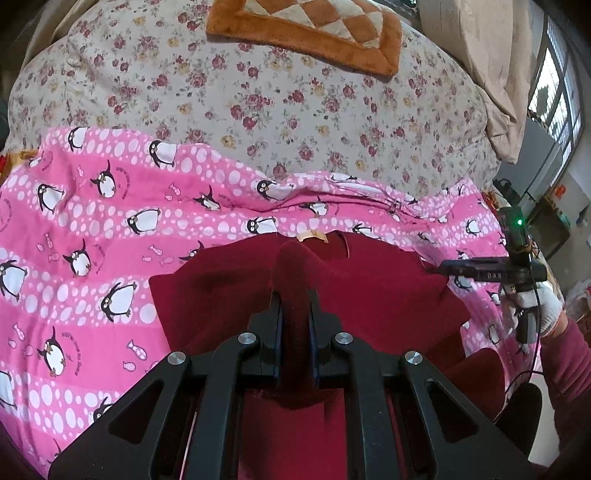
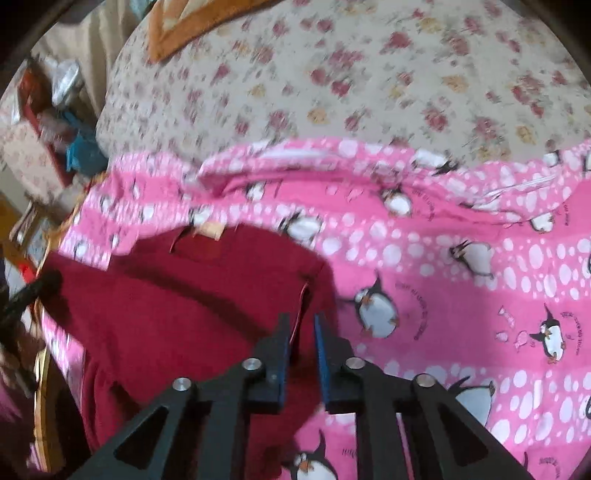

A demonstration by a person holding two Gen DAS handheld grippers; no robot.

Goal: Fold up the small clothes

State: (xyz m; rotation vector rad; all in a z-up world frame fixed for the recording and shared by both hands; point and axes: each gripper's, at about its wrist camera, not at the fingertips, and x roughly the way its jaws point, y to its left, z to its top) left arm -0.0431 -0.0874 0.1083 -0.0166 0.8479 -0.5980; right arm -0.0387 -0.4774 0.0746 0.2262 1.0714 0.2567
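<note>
Dark red cloth, a small fleecy garment (image 1: 373, 295), lies on a pink sheet (image 1: 92, 229) printed with penguins and white dots, which covers the near part of a bed. Beyond the pink sheet is a cream cover (image 1: 258, 96) with small red and yellow flowers, and on that, at the far end, an orange mat (image 1: 306, 33) with a cream diamond pattern.

The garment is plain, deep maroon, soft and fuzzy. A tan label (image 1: 313, 236) shows at its far edge, by the neck opening. Most of it lies flat but rumpled, with folds casting dark shadows.

The left gripper (image 1: 295, 314) is clenched on a raised ridge of the garment, which stands up between its two fingers and droops over toward the label.

The right gripper (image 2: 301, 332) sits at the garment's right edge, where a thin red hem runs up between the fingers. Its jaws stand a little apart; the right wrist view is blurred, and I cannot tell whether they grip the cloth. A white-gloved hand (image 1: 532, 299) holds this gripper in the left wrist view.
</note>
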